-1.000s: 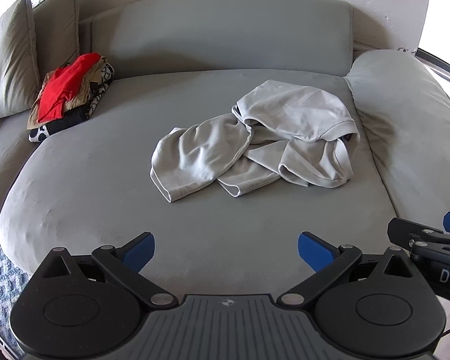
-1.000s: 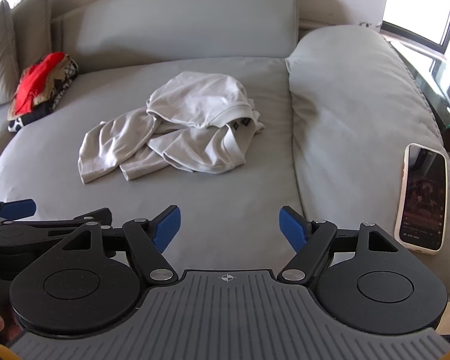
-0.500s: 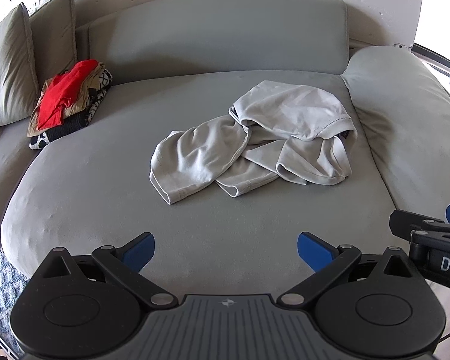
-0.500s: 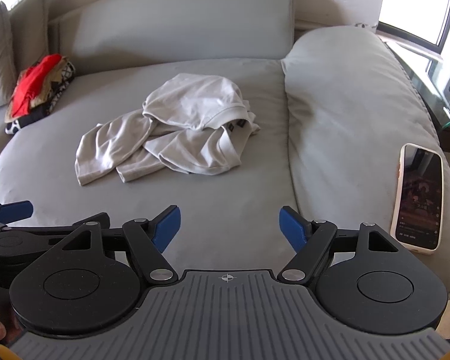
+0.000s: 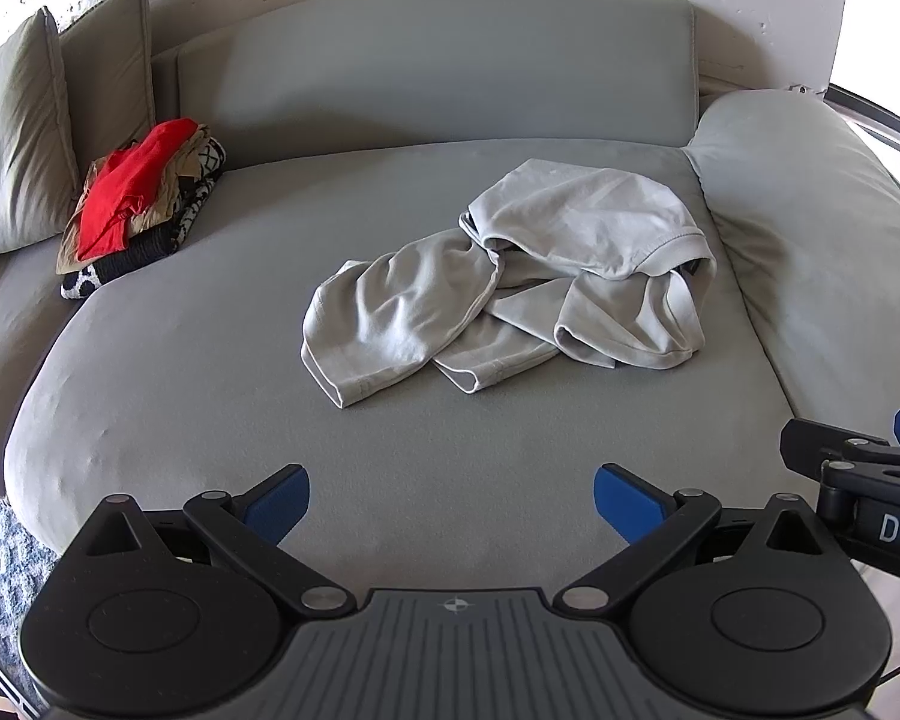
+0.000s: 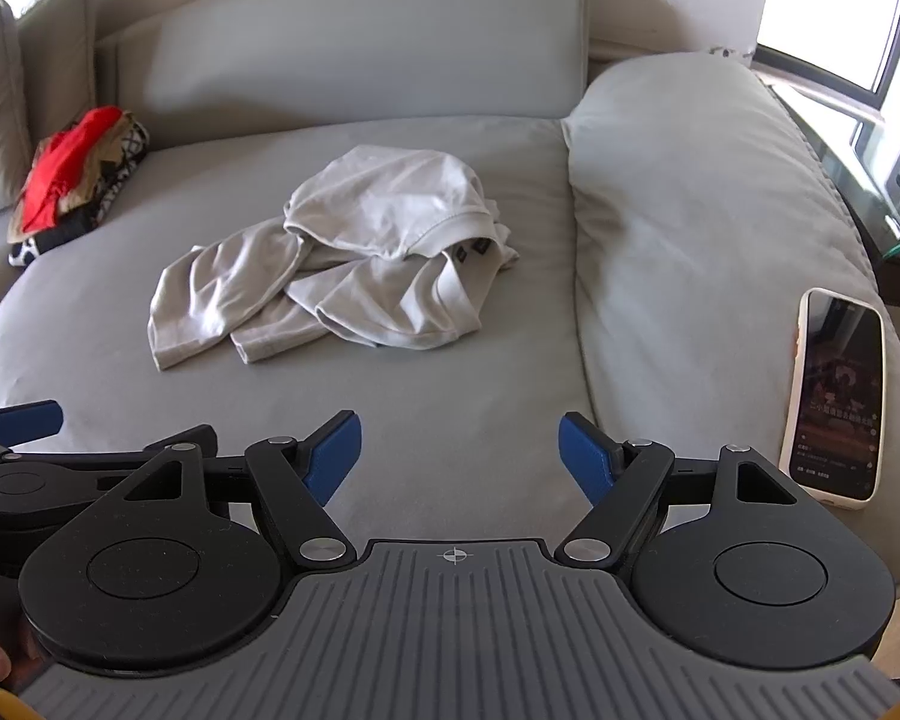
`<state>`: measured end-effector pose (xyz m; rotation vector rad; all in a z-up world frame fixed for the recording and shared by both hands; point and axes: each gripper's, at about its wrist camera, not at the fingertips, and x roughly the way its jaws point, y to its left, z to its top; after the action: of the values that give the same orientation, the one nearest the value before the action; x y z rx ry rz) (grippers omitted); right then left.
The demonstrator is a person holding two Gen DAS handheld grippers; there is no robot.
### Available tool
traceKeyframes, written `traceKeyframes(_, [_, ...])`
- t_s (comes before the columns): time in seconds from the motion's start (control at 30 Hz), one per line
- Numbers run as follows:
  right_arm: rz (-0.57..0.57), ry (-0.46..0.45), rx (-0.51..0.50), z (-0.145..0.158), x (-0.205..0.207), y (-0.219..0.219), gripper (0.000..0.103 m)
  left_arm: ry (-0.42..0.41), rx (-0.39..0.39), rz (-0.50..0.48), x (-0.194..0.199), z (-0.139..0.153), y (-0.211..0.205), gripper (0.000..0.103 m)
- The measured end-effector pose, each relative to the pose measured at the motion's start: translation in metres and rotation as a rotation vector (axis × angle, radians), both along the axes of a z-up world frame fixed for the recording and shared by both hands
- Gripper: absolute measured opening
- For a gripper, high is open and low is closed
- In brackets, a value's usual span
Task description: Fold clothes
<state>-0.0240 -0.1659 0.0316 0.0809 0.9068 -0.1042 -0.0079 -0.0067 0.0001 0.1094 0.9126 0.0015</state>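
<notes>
A crumpled light grey T-shirt (image 5: 510, 276) lies in a heap in the middle of the grey sofa seat (image 5: 210, 408); it also shows in the right wrist view (image 6: 354, 258). My left gripper (image 5: 452, 507) is open and empty, above the seat's front edge, well short of the shirt. My right gripper (image 6: 459, 459) is open and empty, also near the front edge, to the right of the left one. Each gripper shows at the edge of the other's view.
A pile of folded clothes with a red garment on top (image 5: 138, 204) sits at the far left by two cushions (image 5: 24, 138). A phone (image 6: 837, 396) lies on the big right armrest cushion (image 6: 708, 228). A patterned rug (image 5: 0, 564) lies lower left.
Both grippers have drifted slightly, so the shirt sits a little lower and nearer in both views. Both stay open and empty. The shirt has not moved.
</notes>
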Motion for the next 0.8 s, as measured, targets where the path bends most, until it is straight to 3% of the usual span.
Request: traceKeyframes(0.8, [-0.002, 0.000, -0.003, 0.0017, 0.0021, -0.0004, 0.078, -0.003, 0.006, -0.001, 0.0015, 0.0017, -0.0012, 0.101])
